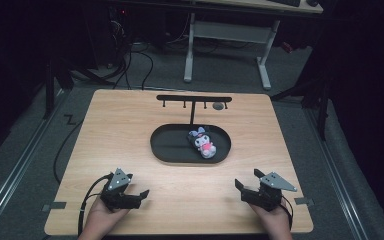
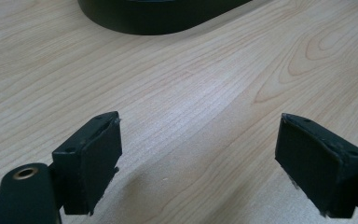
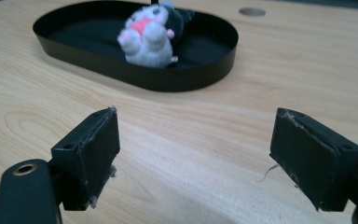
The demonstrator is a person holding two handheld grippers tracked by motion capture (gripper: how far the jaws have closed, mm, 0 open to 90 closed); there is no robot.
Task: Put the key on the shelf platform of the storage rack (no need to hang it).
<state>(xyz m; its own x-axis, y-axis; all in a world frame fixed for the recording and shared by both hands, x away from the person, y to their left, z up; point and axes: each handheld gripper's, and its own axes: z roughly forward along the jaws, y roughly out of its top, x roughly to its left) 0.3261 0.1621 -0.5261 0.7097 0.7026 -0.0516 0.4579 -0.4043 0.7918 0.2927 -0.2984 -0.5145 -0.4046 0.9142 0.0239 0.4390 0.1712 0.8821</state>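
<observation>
at the bottom of the high view two hands come in over the near edge of the wooden bench [image 1: 130,125], each holding a set of tongs. the left tongs [image 1: 137,196] sit at the lower left of the frame, jaws spread wide with nothing between them; in the left gripper view the left tongs [image 2: 198,163] stand well apart over bare wood grain. the right tongs [image 1: 241,189] sit at the lower right, also spread and empty; in the right gripper view the right tongs [image 3: 193,161] frame plain bench top, with some frayed fibres on the pad edges.

farther in, at the middle of the high view, lies a black oval tray [image 1: 167,145]. a small plush toy [image 1: 203,142] lies inside its right half, dark-headed with pale ears, a white body and a pink patch. the right gripper view shows the tray [image 3: 205,77] at the upper centre with the toy [image 3: 149,39] on its floor, near the middle.

behind the tray a black t-shaped hook rack [image 1: 194,100] rises, its post at the tray's far rim. just right of it is a round hole [image 1: 218,106] in the bench. beyond the bench stand white desk legs [image 1: 265,65] on grey floor.
</observation>
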